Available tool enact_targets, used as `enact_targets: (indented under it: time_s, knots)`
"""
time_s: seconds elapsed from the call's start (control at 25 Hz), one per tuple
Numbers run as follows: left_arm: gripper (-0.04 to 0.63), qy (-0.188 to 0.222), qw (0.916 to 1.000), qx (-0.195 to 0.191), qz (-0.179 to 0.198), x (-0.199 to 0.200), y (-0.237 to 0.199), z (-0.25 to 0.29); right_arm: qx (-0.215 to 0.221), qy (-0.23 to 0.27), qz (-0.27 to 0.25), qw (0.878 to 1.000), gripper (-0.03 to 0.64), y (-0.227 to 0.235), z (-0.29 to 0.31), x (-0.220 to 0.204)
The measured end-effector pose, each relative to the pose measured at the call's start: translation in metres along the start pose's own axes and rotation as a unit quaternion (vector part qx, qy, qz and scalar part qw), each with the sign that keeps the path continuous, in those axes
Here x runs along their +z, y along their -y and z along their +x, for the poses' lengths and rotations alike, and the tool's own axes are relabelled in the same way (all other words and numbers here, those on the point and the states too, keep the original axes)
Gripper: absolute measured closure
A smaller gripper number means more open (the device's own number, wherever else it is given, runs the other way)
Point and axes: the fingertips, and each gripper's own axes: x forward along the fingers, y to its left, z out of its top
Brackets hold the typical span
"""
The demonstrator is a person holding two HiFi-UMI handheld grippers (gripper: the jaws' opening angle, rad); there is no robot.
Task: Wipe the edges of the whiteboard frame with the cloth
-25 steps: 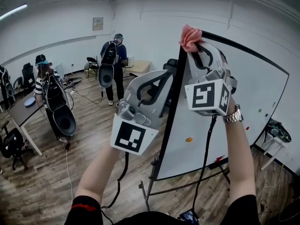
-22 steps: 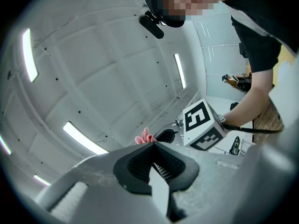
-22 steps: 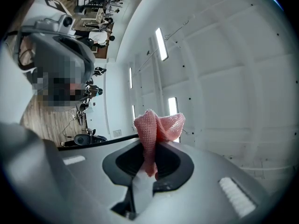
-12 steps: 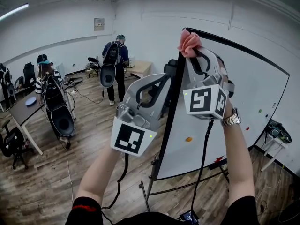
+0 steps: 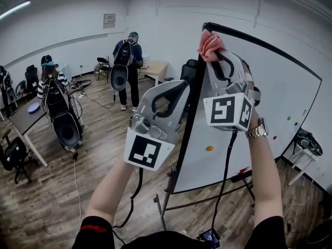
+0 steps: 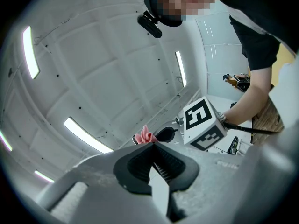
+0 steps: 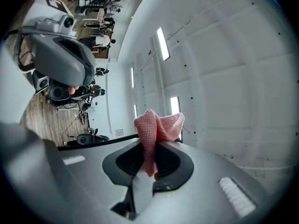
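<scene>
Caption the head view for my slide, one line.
Right gripper holds a pink cloth at the top corner of the whiteboard frame; left gripper, shut and empty, alongside.

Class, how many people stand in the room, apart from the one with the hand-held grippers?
2. One person in a cap stands left by the table; the other person stands farther back, facing away. The whiteboard may hide others.

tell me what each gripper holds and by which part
The right gripper pinches the pink cloth by one bunched end; left gripper is shut on nothing.
</scene>
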Motion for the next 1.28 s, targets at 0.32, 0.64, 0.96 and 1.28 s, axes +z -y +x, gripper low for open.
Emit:
enact_targets:
  time_s: [0.32,0.64,0.96,1.28]
  knots:
    - [0.594,-0.012,0.9999,-0.003,-0.004,-0.01,0.006,0.004,0.001,0.001,0.0,1.0,0.571,-0.002,0.001,-0.007]
    - [0.594,-0.019,0.9998,-0.005,-0.004,-0.017,0.008,0.0,0.005,-0.001,-0.003,1.0,0.572,-0.008,0.001,-0.006]
    - [0.594,-0.025,0.9996,0.002,-0.017,-0.019,0.006,-0.001,0.013,-0.006,-0.007,1.0,0.572,-0.009,0.001,-0.008]
    - [0.594,-0.035,0.9991,0.002,-0.024,-0.022,0.006,0.0,0.016,-0.006,-0.008,1.0,0.572,-0.009,0.001,-0.008]
